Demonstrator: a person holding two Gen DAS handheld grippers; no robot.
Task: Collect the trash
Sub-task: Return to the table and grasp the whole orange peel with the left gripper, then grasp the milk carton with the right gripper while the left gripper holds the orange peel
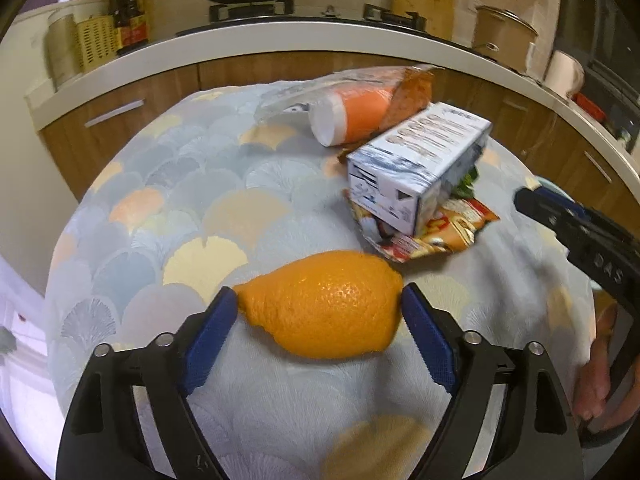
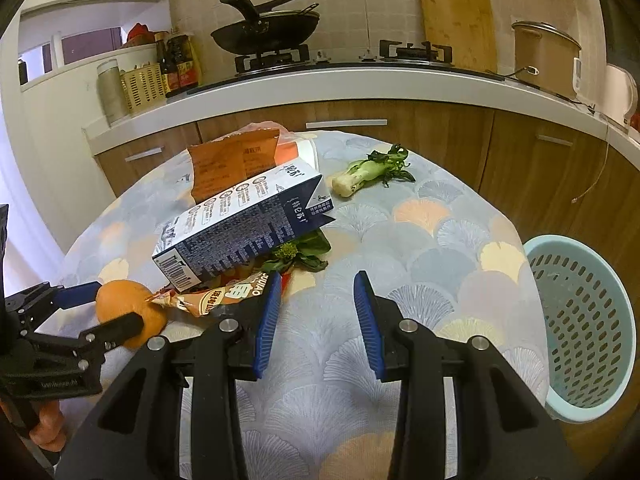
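An orange peel (image 1: 324, 304) lies on the patterned tablecloth (image 1: 180, 220), and my left gripper (image 1: 320, 296) has a blue pad touching each side of it. The right wrist view shows the same grip on the orange peel (image 2: 128, 304) from the side. Beyond it a blue-and-white milk carton (image 1: 420, 160) lies on a crumpled snack wrapper (image 1: 440, 232). An orange bottle (image 1: 360, 116) in a clear bag lies further back. My right gripper (image 2: 318, 280) hovers over bare cloth just right of the milk carton (image 2: 240, 224), jaws partly apart with nothing between them.
A bok choy stub (image 2: 368, 172) lies at the far side of the table, and loose greens (image 2: 300, 256) stick out under the carton. A light blue perforated basket (image 2: 580, 320) stands at the table's right edge. Behind runs a kitchen counter (image 2: 320, 84) with a stove and wok.
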